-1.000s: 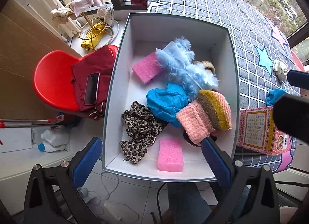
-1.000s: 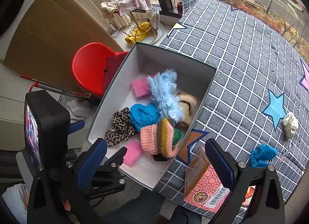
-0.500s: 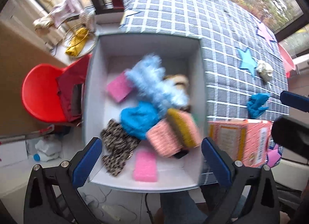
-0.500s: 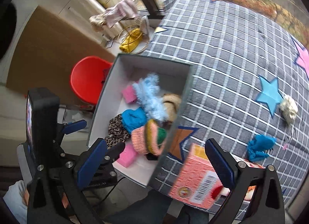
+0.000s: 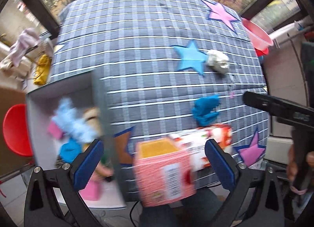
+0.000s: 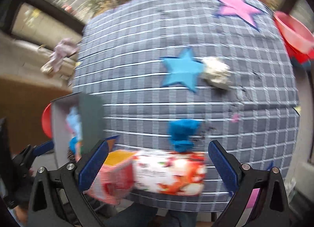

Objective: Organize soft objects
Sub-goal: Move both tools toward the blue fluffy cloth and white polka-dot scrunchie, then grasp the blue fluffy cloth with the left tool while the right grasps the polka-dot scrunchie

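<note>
A blue soft cloth [image 5: 206, 110] [image 6: 183, 133] and a white soft toy [image 5: 217, 61] [image 6: 215, 72] lie on the grey checked table [image 5: 149, 31] [image 6: 137, 50]. At the left a white box [image 5: 33, 121] [image 6: 57, 125] holds several soft things, among them a light blue feathery piece [image 5: 72, 121]. My left gripper [image 5: 154, 162] is open and empty above a pink carton [image 5: 166, 170]. My right gripper [image 6: 158, 166] is open and empty, just short of the blue cloth, with the carton [image 6: 157, 172] below it. Both views are blurred.
A red chair [image 5: 14, 129] stands left of the box. Pink and red basins [image 5: 257, 34] [image 6: 294, 33] sit off the table's far right corner. A rack with cloths [image 5: 23, 48] stands at the far left. The right gripper's body [image 5: 278, 107] crosses the left wrist view.
Both grippers have swung right, away from the white box and toward the blue cloth and white toy. Both stay open and empty.
</note>
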